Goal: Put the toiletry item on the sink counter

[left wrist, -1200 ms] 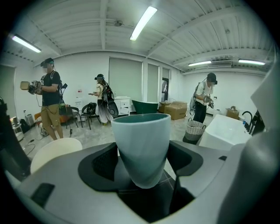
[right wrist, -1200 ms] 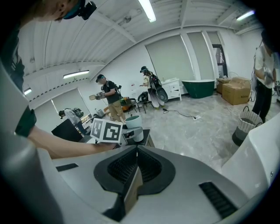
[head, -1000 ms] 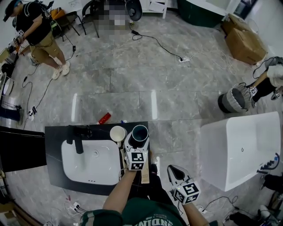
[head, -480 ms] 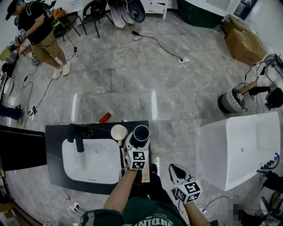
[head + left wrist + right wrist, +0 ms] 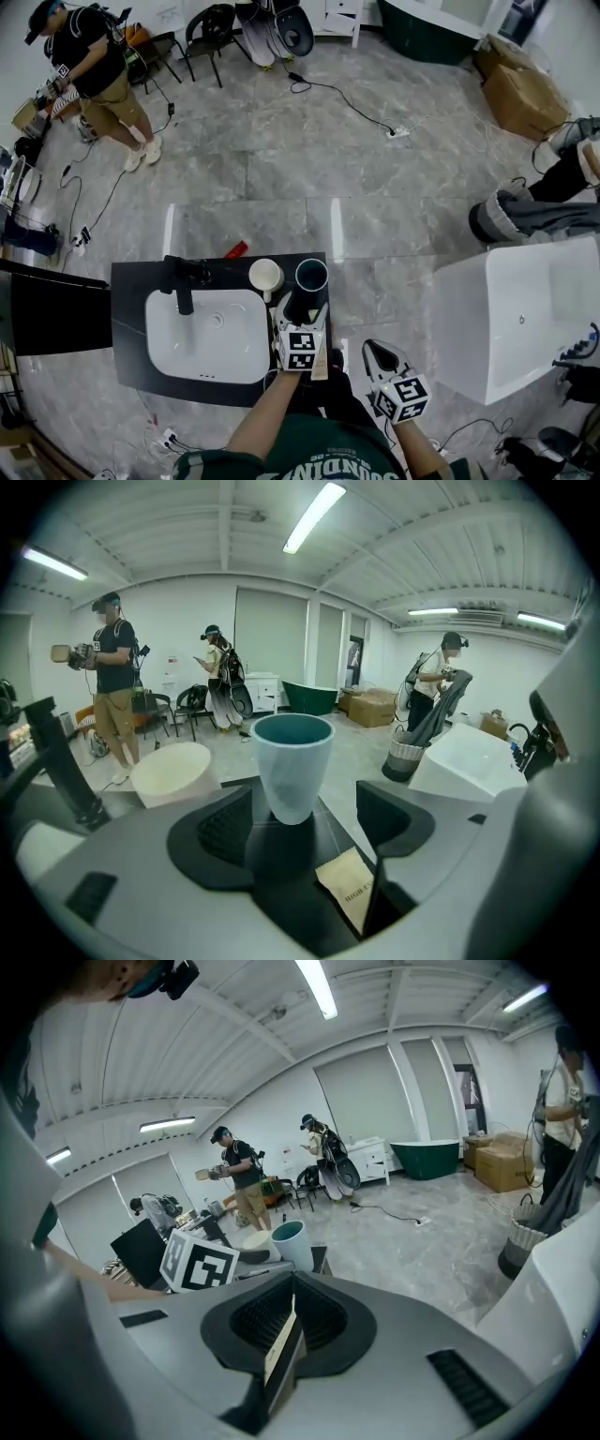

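A teal cup (image 5: 311,275) stands upright on the dark sink counter (image 5: 131,281), right of a cream cup (image 5: 265,275). My left gripper (image 5: 302,311) sits just behind the teal cup (image 5: 292,766), open, its jaws apart on either side and not touching it. A tan sachet (image 5: 352,894) lies on the counter under the left gripper (image 5: 305,822). My right gripper (image 5: 374,353) hangs off the counter's front right corner. In the right gripper view the right gripper (image 5: 292,1286) is shut on a thin tan sachet (image 5: 280,1346) held edge-on.
A white basin (image 5: 202,336) with a black faucet (image 5: 180,279) fills the counter's left part. A red item (image 5: 235,249) lies on the floor behind it. A white bathtub (image 5: 525,309) stands right. A black screen (image 5: 47,314) is at left. A person (image 5: 94,66) stands far left.
The left gripper has drawn back from the teal cup, which now stands free on the counter. The right gripper has stayed about where it was.
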Demonstrator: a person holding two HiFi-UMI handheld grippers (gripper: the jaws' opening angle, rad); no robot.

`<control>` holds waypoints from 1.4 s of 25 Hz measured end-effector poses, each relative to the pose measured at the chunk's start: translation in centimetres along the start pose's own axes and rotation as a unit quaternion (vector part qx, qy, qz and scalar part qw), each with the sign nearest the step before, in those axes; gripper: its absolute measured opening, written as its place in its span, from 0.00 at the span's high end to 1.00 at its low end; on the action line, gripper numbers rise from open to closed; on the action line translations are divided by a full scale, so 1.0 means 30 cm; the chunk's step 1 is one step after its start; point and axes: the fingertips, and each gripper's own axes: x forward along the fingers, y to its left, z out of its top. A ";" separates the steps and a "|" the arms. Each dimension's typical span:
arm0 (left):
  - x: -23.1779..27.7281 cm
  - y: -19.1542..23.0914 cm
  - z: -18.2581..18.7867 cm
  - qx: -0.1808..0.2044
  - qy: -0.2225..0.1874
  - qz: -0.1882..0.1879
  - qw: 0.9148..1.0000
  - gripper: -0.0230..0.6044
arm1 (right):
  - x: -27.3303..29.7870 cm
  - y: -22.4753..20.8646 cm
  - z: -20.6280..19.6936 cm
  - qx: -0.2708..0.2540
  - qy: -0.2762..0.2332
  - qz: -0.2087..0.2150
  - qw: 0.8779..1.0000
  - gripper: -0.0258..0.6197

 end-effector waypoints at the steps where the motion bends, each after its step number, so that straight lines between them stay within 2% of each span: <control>1: -0.035 -0.004 0.025 0.004 -0.008 0.001 1.000 0.40 | -0.005 0.008 0.007 -0.004 -0.001 0.000 1.000 0.89; 2: -0.075 -0.006 0.056 0.008 -0.017 0.002 1.000 0.41 | -0.009 0.020 0.015 -0.009 -0.004 0.003 1.000 0.89; 3: -0.114 -0.004 0.082 0.010 -0.025 0.002 1.000 0.46 | -0.011 0.037 0.023 -0.015 -0.008 0.008 1.000 0.89; 7: -0.245 0.020 0.122 0.001 -0.034 -0.007 0.999 0.72 | 0.002 0.125 0.060 -0.041 -0.023 0.031 0.998 0.89; 9: -0.306 0.034 0.128 -0.002 -0.030 -0.008 1.000 0.90 | 0.005 0.168 0.081 -0.047 -0.030 0.040 0.998 0.89; 10: -0.337 0.036 0.128 -0.005 -0.028 -0.013 0.999 0.94 | 0.005 0.189 0.093 -0.048 -0.036 0.043 0.997 0.89; 13: -0.415 0.039 0.145 -0.006 -0.031 -0.028 0.999 0.95 | 0.014 0.245 0.129 -0.062 -0.050 0.050 0.996 0.89; 21: -0.568 0.068 0.228 -0.013 -0.059 -0.020 0.998 0.95 | 0.034 0.342 0.192 -0.090 -0.065 0.070 0.991 0.89; 35: -0.688 0.107 0.288 -0.014 -0.091 -0.001 0.996 0.95 | 0.034 0.397 0.229 -0.107 -0.072 0.088 0.988 0.89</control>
